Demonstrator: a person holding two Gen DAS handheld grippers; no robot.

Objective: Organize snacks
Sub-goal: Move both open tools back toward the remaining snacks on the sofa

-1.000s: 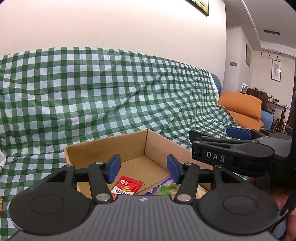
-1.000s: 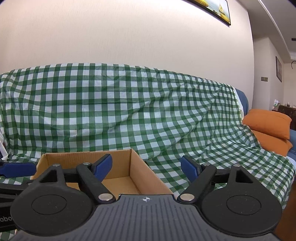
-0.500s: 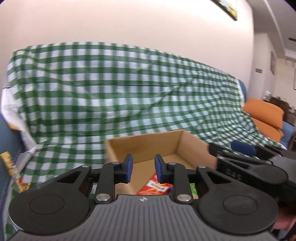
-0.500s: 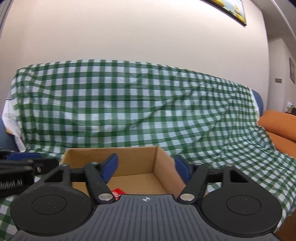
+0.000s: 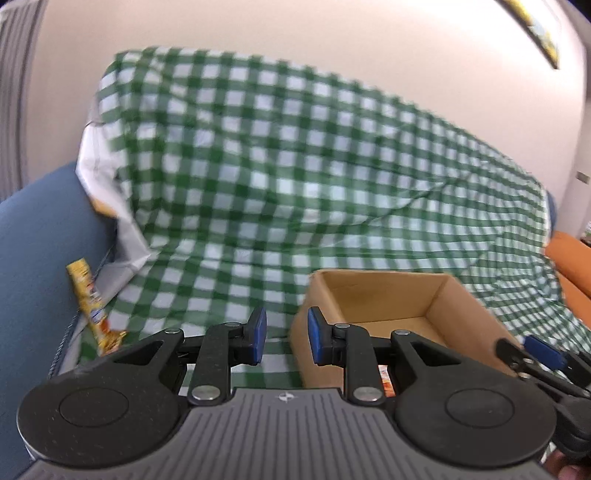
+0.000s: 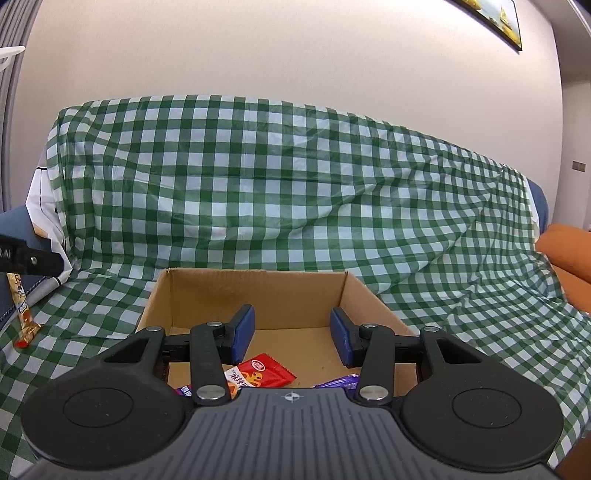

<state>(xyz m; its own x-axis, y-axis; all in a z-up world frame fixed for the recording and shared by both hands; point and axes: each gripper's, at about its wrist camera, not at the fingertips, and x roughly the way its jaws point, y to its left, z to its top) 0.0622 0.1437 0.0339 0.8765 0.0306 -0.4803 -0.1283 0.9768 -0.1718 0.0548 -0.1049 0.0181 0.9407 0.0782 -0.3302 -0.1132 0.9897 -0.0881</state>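
A pale wall [image 6: 295,55] closes the far side of the room, with a framed picture [image 6: 495,18] high at the right. In front of it stands a sofa under a green-and-white checked cloth [image 6: 277,177], which covers backrest and seat and is creased throughout. The blue upholstery [image 5: 37,266] is exposed at the left end; an orange cushion [image 6: 565,251] lies at the right end.

An open cardboard box [image 6: 255,291] sits on the covered seat, near the middle. Inside it, on the near part of the floor, lie a red snack packet [image 6: 266,373] and a purple wrapper [image 6: 340,380], partly hidden by the tool body. A yellow snack bar [image 5: 90,295] lies outside the box, well to the left, at the cloth's edge against the blue upholstery.

The right gripper [image 6: 291,338] hovers over the near side of the box, its jaws closing with nothing between them. The left gripper [image 5: 283,336] is just left of the box's near left corner, jaws narrow and empty. The left view is blurred.
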